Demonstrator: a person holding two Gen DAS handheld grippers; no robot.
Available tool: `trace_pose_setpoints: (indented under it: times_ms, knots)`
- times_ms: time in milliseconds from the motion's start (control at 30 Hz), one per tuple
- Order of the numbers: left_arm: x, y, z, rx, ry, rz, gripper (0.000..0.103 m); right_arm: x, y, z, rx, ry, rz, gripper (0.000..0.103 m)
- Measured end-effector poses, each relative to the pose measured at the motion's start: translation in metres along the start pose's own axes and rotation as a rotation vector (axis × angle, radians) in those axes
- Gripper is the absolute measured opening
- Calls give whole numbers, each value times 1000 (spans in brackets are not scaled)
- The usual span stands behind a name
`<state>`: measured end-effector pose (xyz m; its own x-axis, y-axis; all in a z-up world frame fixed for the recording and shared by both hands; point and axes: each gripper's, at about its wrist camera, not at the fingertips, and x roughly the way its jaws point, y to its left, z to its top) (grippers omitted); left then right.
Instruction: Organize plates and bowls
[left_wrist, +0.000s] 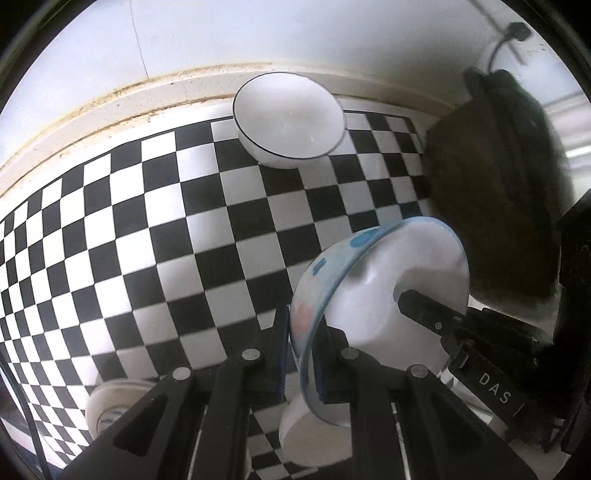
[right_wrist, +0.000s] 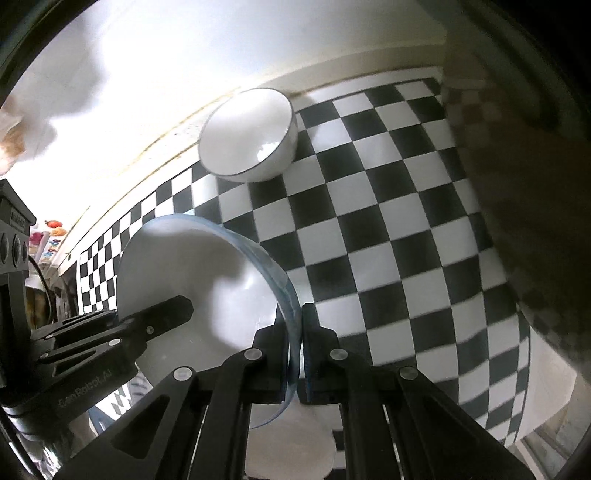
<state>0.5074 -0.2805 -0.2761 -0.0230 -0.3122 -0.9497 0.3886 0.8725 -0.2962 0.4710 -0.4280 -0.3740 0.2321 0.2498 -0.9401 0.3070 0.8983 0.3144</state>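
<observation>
Above the black-and-white checkered counter (left_wrist: 155, 229), a blue-rimmed bowl (left_wrist: 388, 280) hung tilted on its side, clear of the cloth, gripped from two sides at once. The left claw (left_wrist: 300, 350) was closed tight on the bowl's rim, one pad on the patterned outside with its blue and pink spots, the other on the white inside. In the left wrist view the right claw reached in from the right, one black finger (left_wrist: 424, 310) lying against the bowl's white inner wall.

From the right wrist view the same bowl (right_wrist: 192, 280) showed its pale inside and thin blue edge. The right claw (right_wrist: 295, 350) was clamped on that edge, its pads pressed to either face of the rim with only the wall of the bowl between them. The left claw's finger (right_wrist: 162, 314) came in from the left of that view and rested on the bowl's interior.

Farther back, near the cream ledge along the wall, a second white bowl with a thin dark rim (left_wrist: 290, 118) sat upright on the checkered cloth, well apart from the held one. Below the claws, a white round object (left_wrist: 314, 432) lay on the counter, largely hidden by the claw frames, so what it was I could not tell. A dark brown blurred shape (left_wrist: 498, 184) filled the right side of the left wrist view.
</observation>
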Motion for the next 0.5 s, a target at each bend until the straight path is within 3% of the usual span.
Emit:
trace_pose_setpoints:
  times_ms: [233, 500]
  knots:
    - [-21, -7, -34, 44, -11, -14, 9, -29, 12, -41, -7, -28, -12, 8]
    - [-8, -12, -80, 101, 46, -2, 9, -49, -15, -99, 31, -6, -6, 8]
